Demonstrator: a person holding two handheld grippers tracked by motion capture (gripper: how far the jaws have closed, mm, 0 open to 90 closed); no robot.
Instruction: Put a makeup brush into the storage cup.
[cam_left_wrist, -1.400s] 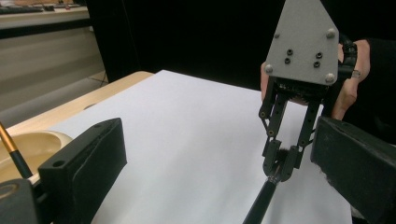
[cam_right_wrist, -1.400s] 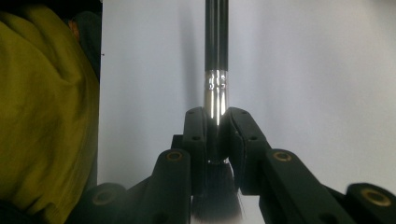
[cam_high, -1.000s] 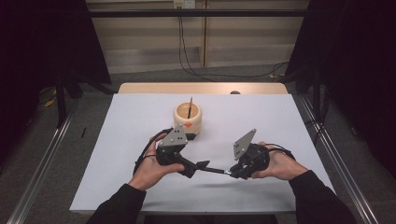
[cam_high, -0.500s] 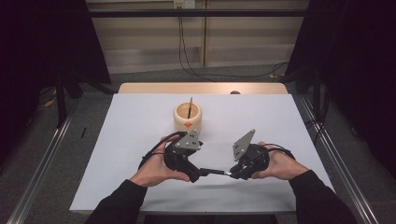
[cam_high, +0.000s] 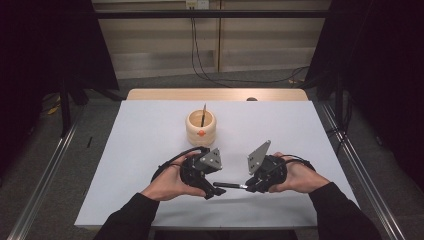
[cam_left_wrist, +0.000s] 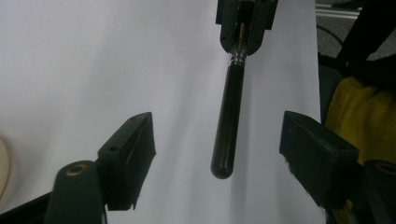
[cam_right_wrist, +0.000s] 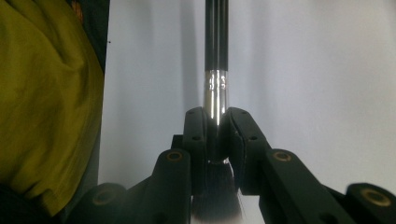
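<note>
Both forearms wear dark long sleeves (cam_high: 131, 220). Each hand carries a black two-jaw tool, the left gripper (cam_high: 210, 192) and right gripper (cam_high: 250, 188), each topped by a grey three-cornered plate. Black cables (cam_high: 167, 164) loop behind them.

A table (cam_high: 150, 150) is lying under the high view, with a round holder (cam_high: 201, 128) sitting near its centre, toward twelve o'clock from the two hands. A thin stick (cam_high: 203, 115) is standing in the holder. Toward six o'clock, the left gripper (cam_high: 209, 191) is sitting at nine o'clock of the right gripper (cam_high: 250, 187), the two near each other. A brush (cam_high: 230, 185) is lying level between them, its bristle end in the right gripper, its handle end reaching between the left gripper's spread jaws without touching them. The person's forearms are entering from six o'clock.
</note>
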